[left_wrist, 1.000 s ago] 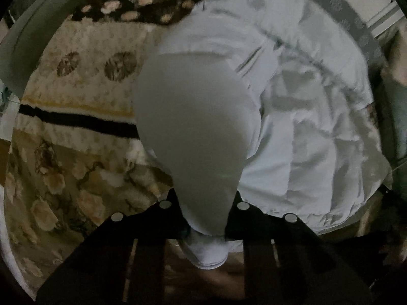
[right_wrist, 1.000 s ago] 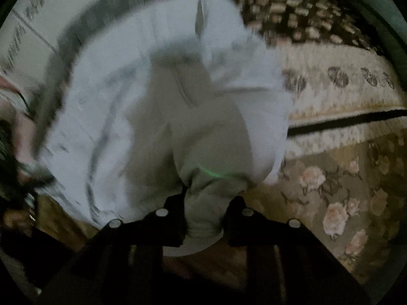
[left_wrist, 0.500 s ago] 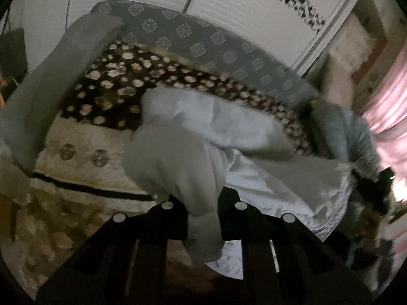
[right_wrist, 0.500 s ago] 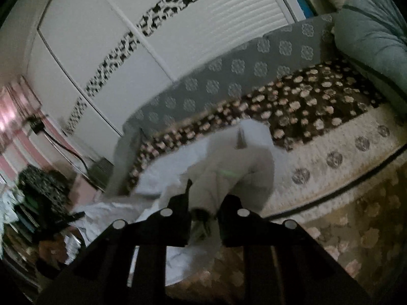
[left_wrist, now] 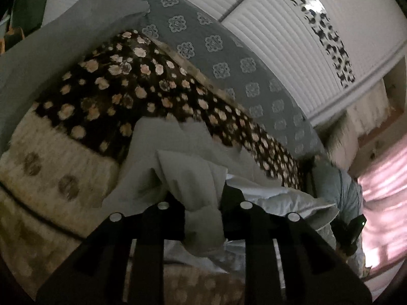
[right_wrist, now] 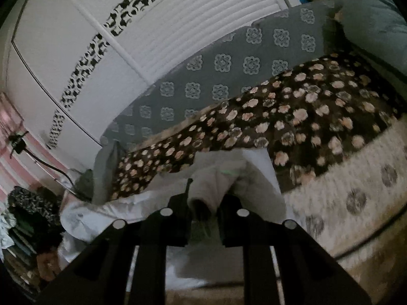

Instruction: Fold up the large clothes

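Observation:
A large white padded garment (left_wrist: 162, 150) lies bunched on the bed. My left gripper (left_wrist: 202, 203) holds a fold of it, and cloth fills the gap between the black fingers (left_wrist: 165, 218); its jaws are opening. The garment's lower part spreads to the right over the bed edge. In the right wrist view the same garment (right_wrist: 257, 178) sits in front of my right gripper (right_wrist: 206, 203), which is shut on a thick fold of it. Both grippers are raised and point across the bed.
The bed carries a dark blanket with pale flowers (left_wrist: 122, 89), a cream floral band (right_wrist: 356, 183) and a grey patterned cover (left_wrist: 221, 50). White ribbed wardrobe doors (right_wrist: 178, 20) stand behind. A grey pillow (right_wrist: 374, 25) and a dark clothes pile (right_wrist: 28, 213) flank the bed.
Both grippers rose and tilted up, so the views went from looking down on the garment to looking across the bed. The held cloth shrank from a hanging mass to short folds.

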`<state>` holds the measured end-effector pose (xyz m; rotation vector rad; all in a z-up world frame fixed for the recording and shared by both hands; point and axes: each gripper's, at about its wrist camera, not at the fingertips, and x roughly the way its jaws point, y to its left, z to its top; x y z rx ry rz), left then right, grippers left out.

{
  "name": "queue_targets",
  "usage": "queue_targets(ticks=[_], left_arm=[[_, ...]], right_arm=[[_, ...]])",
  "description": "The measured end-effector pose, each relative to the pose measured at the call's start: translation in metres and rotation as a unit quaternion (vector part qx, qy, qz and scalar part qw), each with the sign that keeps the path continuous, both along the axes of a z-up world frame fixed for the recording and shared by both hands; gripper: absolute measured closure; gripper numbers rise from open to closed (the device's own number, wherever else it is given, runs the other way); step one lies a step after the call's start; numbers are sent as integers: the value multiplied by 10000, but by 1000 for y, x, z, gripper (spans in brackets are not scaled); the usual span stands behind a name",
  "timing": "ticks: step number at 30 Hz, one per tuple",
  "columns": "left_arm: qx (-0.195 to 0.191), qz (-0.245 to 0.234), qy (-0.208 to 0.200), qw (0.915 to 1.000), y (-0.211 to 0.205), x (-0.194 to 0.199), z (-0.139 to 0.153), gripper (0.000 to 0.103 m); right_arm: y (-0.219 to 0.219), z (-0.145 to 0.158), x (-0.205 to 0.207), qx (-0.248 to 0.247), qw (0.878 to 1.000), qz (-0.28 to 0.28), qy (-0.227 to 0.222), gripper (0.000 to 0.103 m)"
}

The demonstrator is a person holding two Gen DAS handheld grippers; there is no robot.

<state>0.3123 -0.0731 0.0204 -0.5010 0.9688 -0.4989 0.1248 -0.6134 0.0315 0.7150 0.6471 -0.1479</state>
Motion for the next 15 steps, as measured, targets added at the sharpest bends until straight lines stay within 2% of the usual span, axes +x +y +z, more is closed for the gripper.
queue_targets(ticks=[3, 6, 8, 10, 12, 15], left_arm=[[163, 38, -11, 9999, -23, 44, -26, 79], [290, 37, -111, 9995, -30, 66, -52, 77], [374, -36, -208, 9991, -39, 79, -68, 75], [393, -99, -257, 9988, -45, 92, -80, 73], [310, -93, -301, 9990, -47, 100, -88, 73], [-49, 101, -340, 9994, -42, 107, -97, 70]], right_arm=[[-9, -17, 30, -101, 9999, 54, -22, 86], [-17, -50, 53, -44, 9995, 111, -288, 85], [-23, -81, 67, 71, 9996, 78, -247, 83], [-26, -96, 78, 78, 9997, 35, -227, 79], [-29, -104, 89, 32, 9997, 0, -238, 76], [-33, -107, 95, 53, 9992, -223, -315, 66]])
